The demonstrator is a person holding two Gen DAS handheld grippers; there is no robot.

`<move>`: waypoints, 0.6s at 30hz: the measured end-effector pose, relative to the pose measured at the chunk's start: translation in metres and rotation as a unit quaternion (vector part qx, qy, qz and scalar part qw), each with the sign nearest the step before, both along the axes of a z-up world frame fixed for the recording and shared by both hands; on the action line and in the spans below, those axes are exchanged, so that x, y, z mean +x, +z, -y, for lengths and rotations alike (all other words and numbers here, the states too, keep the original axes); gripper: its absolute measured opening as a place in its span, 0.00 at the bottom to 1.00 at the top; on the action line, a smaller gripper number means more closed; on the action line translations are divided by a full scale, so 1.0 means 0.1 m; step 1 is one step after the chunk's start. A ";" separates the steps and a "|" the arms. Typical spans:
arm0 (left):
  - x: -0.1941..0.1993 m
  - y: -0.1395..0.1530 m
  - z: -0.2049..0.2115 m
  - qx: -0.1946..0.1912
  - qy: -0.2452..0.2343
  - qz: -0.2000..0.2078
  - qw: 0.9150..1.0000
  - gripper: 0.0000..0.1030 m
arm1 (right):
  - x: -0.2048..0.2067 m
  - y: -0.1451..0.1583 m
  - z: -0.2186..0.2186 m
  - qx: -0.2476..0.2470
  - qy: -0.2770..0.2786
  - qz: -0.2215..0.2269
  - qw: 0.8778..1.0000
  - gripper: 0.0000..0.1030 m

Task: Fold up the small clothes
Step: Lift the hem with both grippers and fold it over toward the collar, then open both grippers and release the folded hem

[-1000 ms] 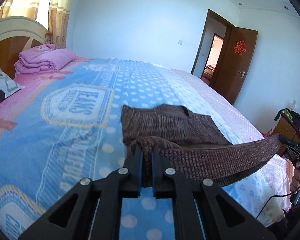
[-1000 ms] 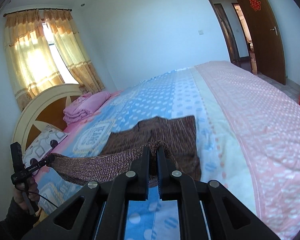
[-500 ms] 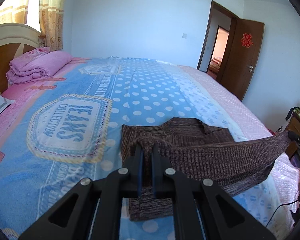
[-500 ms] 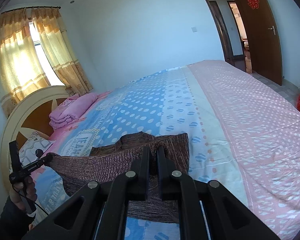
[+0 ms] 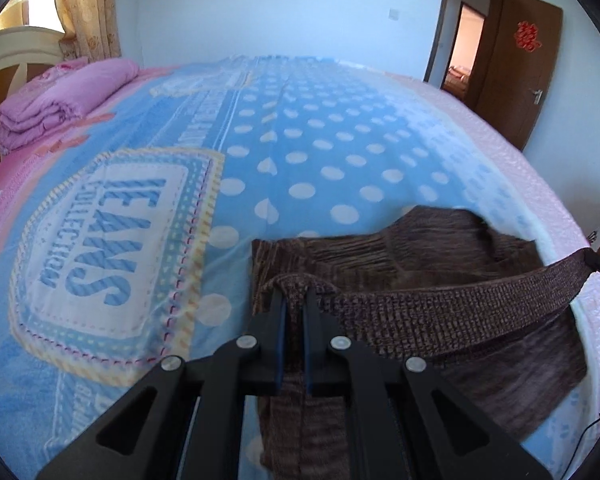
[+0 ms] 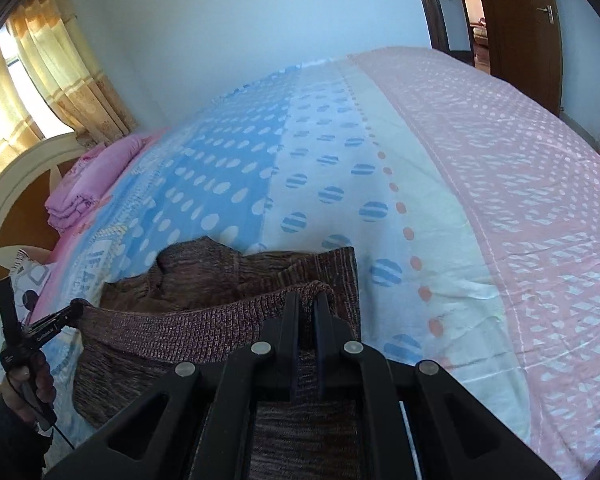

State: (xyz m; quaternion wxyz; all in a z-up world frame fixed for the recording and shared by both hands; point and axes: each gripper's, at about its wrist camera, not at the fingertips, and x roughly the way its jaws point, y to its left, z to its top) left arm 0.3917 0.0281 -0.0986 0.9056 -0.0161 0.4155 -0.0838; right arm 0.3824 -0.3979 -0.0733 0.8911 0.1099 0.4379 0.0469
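A brown knit garment (image 5: 432, 312) lies on the bed, its near hem lifted and stretched taut between both grippers. My left gripper (image 5: 294, 294) is shut on the hem's left corner. My right gripper (image 6: 306, 300) is shut on the hem's right corner; it shows at the right edge of the left wrist view (image 5: 598, 262). The left gripper shows at the left of the right wrist view (image 6: 66, 316). The far part of the garment (image 6: 228, 272) rests flat on the bedspread. The lifted hem hangs over it.
The bed has a blue polka-dot and pink bedspread (image 5: 320, 152) with a "JEANS COLLECTION" patch (image 5: 108, 248). A folded pink blanket (image 5: 60, 104) sits near the headboard (image 6: 16, 200). A brown door (image 5: 520, 68) stands open at the right.
Both grippers have carried the held hem forward and lower over the garment, toward its far edge. The cameras now look more steeply down at the bed.
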 end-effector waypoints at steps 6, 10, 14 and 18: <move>0.09 -0.19 0.01 0.035 0.009 -0.010 0.999 0.23 | -0.03 -0.07 -0.06 -0.069 0.025 -0.011 0.997 0.50; -0.27 0.01 -0.07 0.074 -0.010 0.048 0.996 0.72 | -0.26 -0.02 -0.24 -0.138 0.076 -0.008 0.988 0.62; -0.49 -0.10 0.00 0.108 -0.058 0.036 0.992 0.74 | -0.24 -0.15 -0.45 -0.199 0.116 -0.021 0.973 0.62; -0.34 -0.34 0.21 0.171 -0.071 0.019 0.982 0.74 | -0.02 -0.26 -0.61 -0.258 0.127 -0.016 0.958 0.62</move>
